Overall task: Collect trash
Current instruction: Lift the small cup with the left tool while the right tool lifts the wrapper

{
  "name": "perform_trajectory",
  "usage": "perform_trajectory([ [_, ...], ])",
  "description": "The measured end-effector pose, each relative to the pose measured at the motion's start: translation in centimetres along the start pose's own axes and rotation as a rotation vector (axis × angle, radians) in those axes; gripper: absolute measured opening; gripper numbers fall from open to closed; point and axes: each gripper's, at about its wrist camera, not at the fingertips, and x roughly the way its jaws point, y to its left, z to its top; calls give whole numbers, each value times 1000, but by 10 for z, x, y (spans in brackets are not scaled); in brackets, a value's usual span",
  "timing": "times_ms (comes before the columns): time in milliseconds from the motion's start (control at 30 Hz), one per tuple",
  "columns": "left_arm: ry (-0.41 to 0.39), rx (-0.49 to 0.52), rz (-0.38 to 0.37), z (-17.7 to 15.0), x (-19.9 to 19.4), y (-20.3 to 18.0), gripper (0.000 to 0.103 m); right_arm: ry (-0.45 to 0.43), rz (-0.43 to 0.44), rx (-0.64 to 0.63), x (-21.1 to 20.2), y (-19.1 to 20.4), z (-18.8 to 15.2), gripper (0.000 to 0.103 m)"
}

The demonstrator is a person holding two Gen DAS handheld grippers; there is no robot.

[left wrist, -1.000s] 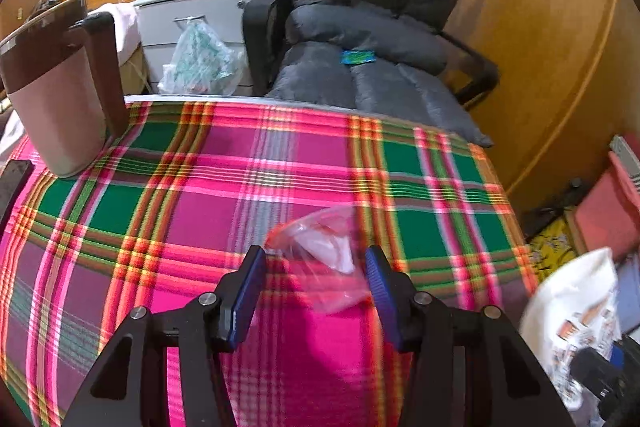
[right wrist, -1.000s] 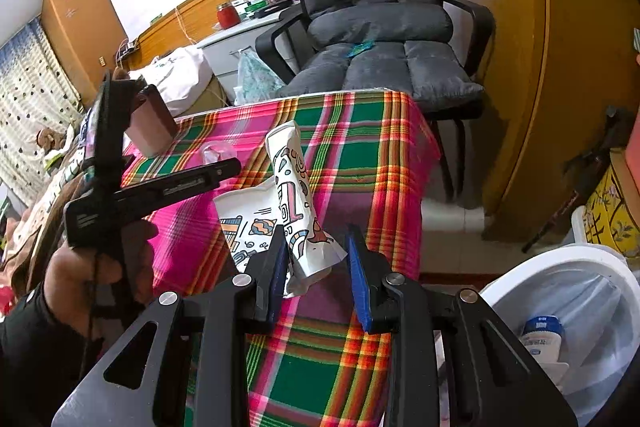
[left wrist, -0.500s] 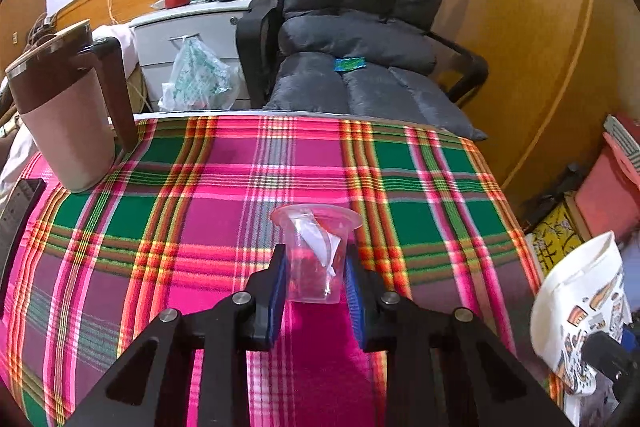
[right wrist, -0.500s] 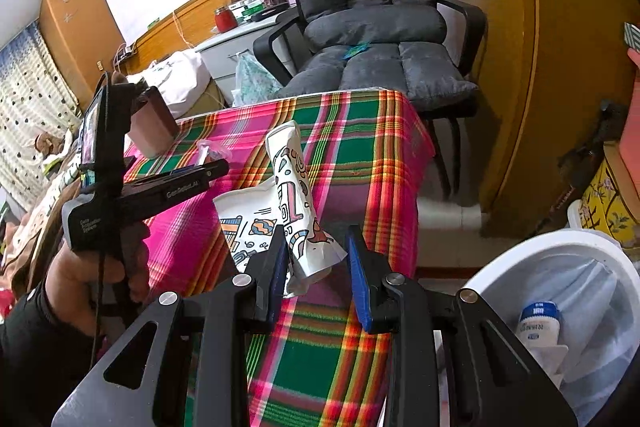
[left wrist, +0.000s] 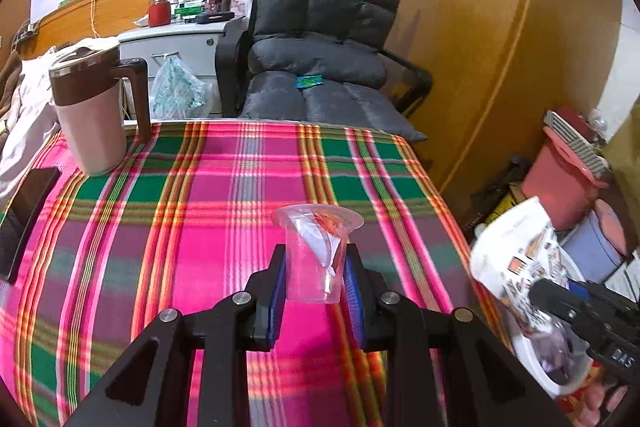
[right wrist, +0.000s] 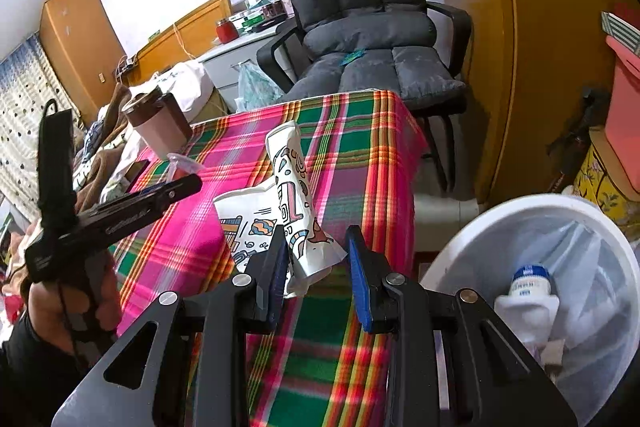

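Clear plastic cup [left wrist: 315,255] is clamped upright between the blue pads of the left gripper [left wrist: 314,281], both pads pressing its sides; something thin and crumpled, white and reddish, sits inside it (can't tell what). Cup is held over the near middle of the plaid tablecloth [left wrist: 168,211]; whether its base touches the cloth I can't tell. Right gripper [right wrist: 318,263] has a white printed paper bag [right wrist: 288,203] between its jaws: the crumpled lower end lies against the left pad, a clear gap to the right pad, so whether it is actually clenched I cannot tell. Bag sticks up and forward over the table's right edge, cartoon print facing the camera. Just right of it and lower, a white bin [right wrist: 492,223] with a clear liner holds a white bottle [right wrist: 530,285] with a blue label. In the right wrist view a hand [right wrist: 76,307] in a dark sleeve grips the left tool's handle, cup showing at its tip. Far left of the table: a brown-lidded jug [left wrist: 90,111], upright, and a dark flat phone [left wrist: 26,211] at the left edge. Behind the table, a grey padded chair [left wrist: 320,67] with a small teal packet [left wrist: 308,81] on its seat; a white drawer unit [left wrist: 176,43] left of it, plastic bag [left wrist: 176,95] hanging from its handle.
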Motion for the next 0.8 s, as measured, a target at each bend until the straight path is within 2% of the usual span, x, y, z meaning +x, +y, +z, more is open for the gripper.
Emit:
perform_trajectory([
  [533,-19,41,-72,-52,-83,-53,27,-72,-56,1,-62,13,-33,31],
  [800,-25,78,-114,-68,-102,-78,27,-94,-85,24,-76,5,-43,31],
])
